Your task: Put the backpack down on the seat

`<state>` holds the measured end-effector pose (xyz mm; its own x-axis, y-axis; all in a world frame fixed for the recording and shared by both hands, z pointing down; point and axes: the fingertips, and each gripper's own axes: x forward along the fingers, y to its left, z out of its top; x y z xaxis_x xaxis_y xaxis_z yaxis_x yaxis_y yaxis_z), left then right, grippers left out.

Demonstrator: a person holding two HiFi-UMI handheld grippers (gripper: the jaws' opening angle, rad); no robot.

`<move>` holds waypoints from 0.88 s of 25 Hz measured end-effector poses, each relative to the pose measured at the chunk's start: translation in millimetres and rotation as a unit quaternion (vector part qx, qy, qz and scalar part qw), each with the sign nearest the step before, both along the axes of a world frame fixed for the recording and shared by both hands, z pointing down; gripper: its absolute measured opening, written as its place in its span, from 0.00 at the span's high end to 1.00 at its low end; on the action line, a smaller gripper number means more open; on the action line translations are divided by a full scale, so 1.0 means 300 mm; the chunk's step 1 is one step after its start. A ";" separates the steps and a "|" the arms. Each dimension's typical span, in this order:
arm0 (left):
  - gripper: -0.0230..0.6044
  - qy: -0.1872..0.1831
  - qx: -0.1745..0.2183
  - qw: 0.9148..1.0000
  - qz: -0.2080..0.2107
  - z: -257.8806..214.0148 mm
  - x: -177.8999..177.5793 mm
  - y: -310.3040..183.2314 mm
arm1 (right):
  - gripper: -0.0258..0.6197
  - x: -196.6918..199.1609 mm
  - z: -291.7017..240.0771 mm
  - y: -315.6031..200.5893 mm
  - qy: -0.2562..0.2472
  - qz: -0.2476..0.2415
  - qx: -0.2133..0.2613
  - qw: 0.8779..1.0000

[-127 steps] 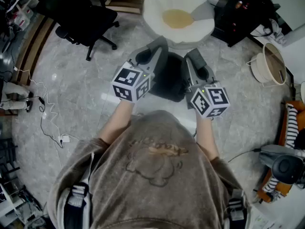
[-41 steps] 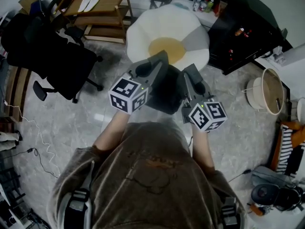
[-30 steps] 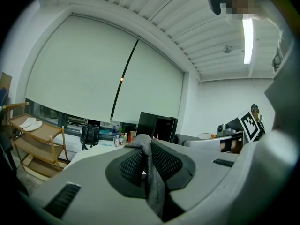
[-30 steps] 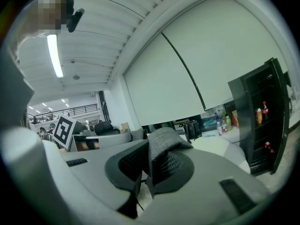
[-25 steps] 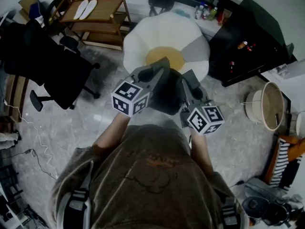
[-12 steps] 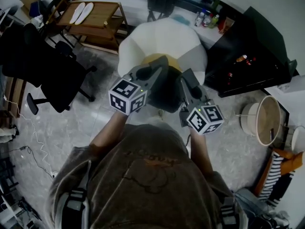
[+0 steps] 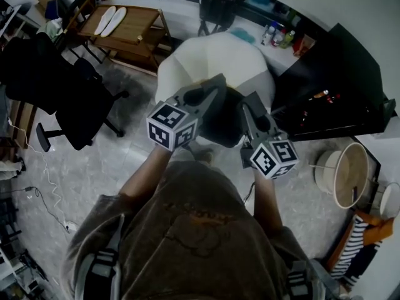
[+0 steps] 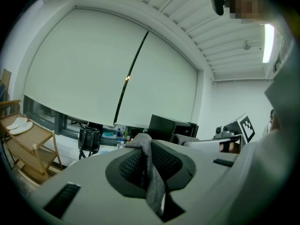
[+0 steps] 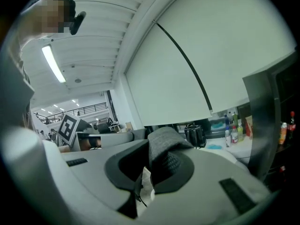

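Note:
A dark backpack hangs between my two grippers, over the near edge of the white round seat. It hides the seat's yellow middle. My left gripper is shut on a grey backpack strap that runs up between its pads. To the right, the right gripper is shut on the other grey strap, which bulges over its pads. In the gripper views, the left gripper and the right gripper both point nearly level toward the window wall.
A black office chair stands at the left, with a wooden rack holding slippers behind it. A black cabinet is close on the seat's right. A black bag and bottles lie beyond the seat. A round basket sits at lower right.
Both grippers have carried the backpack forward toward the seat. The seat now lies right under and ahead of the backpack, its yellow middle covered. Both grips are unchanged.

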<state>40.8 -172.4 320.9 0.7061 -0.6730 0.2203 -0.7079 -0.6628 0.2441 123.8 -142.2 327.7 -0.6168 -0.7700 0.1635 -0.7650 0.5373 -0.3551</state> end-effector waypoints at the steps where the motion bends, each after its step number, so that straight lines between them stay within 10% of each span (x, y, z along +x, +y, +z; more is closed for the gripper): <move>1: 0.91 -0.001 0.000 1.000 0.001 0.002 0.002 -0.015 | 0.91 0.001 0.003 -0.016 0.000 0.002 0.000 1.000; 22: 0.91 -0.027 -0.033 0.998 0.041 0.151 0.047 -0.403 | 0.91 0.029 0.151 -0.394 -0.002 0.055 -0.032 0.998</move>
